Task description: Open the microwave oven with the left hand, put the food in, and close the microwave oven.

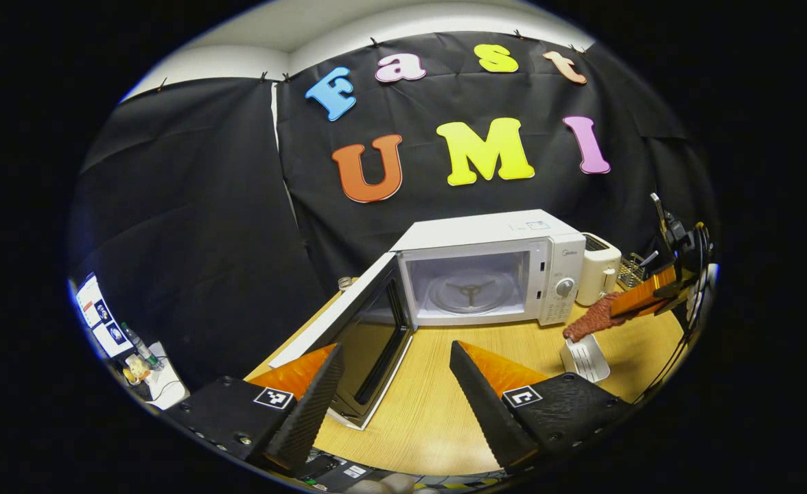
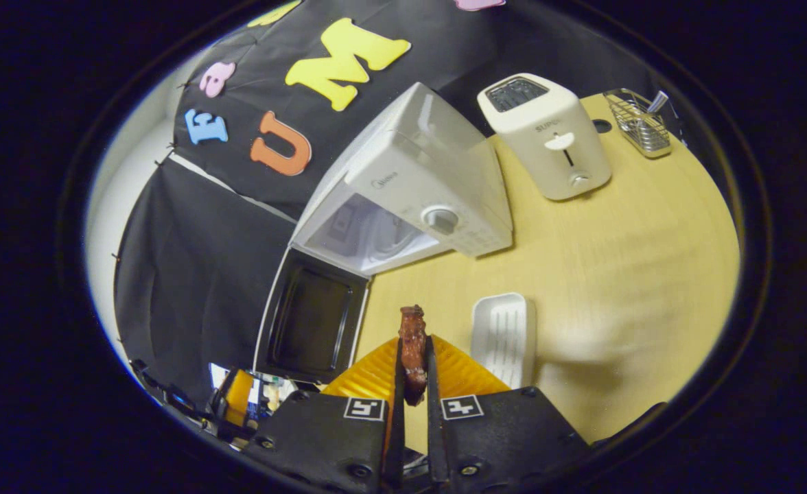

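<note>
We are holding the food (image 2: 413, 350) pinched between the fingers of the right hand-held gripper (image 2: 413, 384), above the worktop (image 2: 616, 274) near the white tray (image 2: 499, 336). The microwave oven (image 1: 493, 267) is standing with its door (image 1: 359, 336) swung open, and our left hand-held gripper (image 1: 396, 384) is hanging wide and empty before it. Next we are judging a carry into the cavity, onto the turntable (image 1: 471, 291)

Left gripper view faces the microwave (image 1: 489, 274) front-on; right gripper view overlooks it obliquely, sharing the table (image 2: 616, 274).
</note>
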{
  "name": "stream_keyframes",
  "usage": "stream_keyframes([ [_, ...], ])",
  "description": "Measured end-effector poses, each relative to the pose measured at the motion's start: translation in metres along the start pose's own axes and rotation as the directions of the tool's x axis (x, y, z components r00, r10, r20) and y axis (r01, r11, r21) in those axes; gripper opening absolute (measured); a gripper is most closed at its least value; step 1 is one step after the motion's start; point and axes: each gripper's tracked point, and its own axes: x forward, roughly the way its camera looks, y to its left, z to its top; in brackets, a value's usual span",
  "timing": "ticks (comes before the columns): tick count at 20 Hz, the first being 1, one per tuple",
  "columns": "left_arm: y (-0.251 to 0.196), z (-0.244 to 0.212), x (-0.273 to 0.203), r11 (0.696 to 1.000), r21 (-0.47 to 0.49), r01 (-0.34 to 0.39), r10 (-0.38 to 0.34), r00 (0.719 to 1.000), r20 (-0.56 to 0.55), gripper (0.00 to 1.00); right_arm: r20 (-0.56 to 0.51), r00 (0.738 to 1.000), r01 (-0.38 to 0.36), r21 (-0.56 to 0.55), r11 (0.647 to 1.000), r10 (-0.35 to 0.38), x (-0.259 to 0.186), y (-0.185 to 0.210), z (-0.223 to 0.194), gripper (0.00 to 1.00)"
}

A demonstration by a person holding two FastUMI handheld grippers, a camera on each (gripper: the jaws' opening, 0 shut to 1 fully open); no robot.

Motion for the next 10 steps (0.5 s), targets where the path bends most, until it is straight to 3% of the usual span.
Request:
stream_keyframes([
  [2, 0.007, 0.0, -0.001, 0.999, 0.004, 0.051, -0.051, 0.999, -0.006, 0.95, 0.064, 0.998, -0.029, 0.026, 0.999, 0.028, 0.02, 0.028, 0.0, 0.17],
  [6, 0.028, 0.006, 0.004, 0.99, 0.043, 0.133, -0.133, 0.991, 0.001, 0.95, 0.208, 0.978, -0.014, 0.075, 0.997, -0.002, 0.073, 0.062, 0.002, 0.16],
  [10, 0.047, 0.009, 0.003, 0.967, 0.124, 0.225, -0.228, 0.974, 0.013, 0.95, 0.365, 0.93, -0.023, 0.161, 0.987, -0.038, 0.128, 0.087, 0.015, 0.16],
])
